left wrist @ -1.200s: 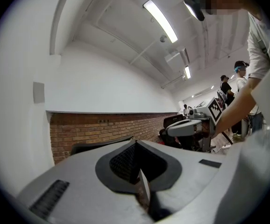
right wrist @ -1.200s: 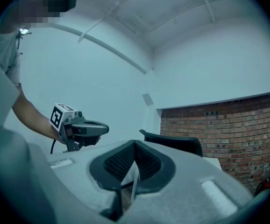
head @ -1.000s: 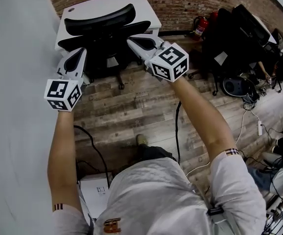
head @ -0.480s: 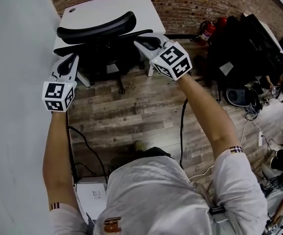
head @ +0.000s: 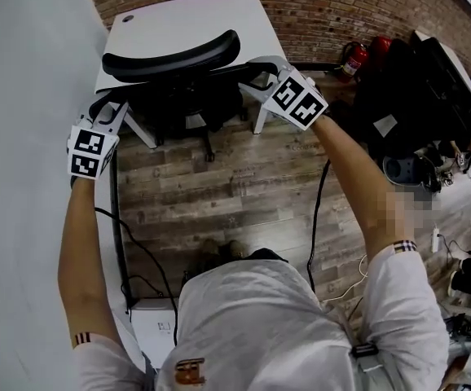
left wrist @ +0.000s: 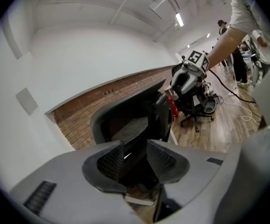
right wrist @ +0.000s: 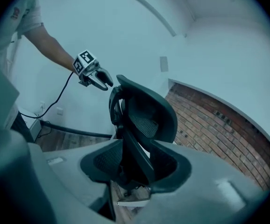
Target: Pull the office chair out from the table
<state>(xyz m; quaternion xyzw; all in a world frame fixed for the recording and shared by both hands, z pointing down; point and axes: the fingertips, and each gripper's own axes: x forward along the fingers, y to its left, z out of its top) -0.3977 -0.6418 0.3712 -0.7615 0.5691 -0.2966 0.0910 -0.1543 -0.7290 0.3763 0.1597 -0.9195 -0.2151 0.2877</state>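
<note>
left hand-held gripper [head: 109, 108] and right hand-held gripper [head: 252, 65] open at the two arms of a black mesh office chair [head: 170, 51]
jaws of both just opened, now apart, a dark chair arm in each gap. chair tucked against a white rectangular worktop [head: 187, 15], between its slanted white worktop legs [head: 260, 119]. red-brown brick wall [head: 325, 6] behind; plain white wall [head: 24, 137] close on the left; red fire extinguisher [head: 351, 58] and more black chairs [head: 415, 80] at right; black cable [head: 317, 210] on the wooden plank floor [head: 219, 194].
</note>
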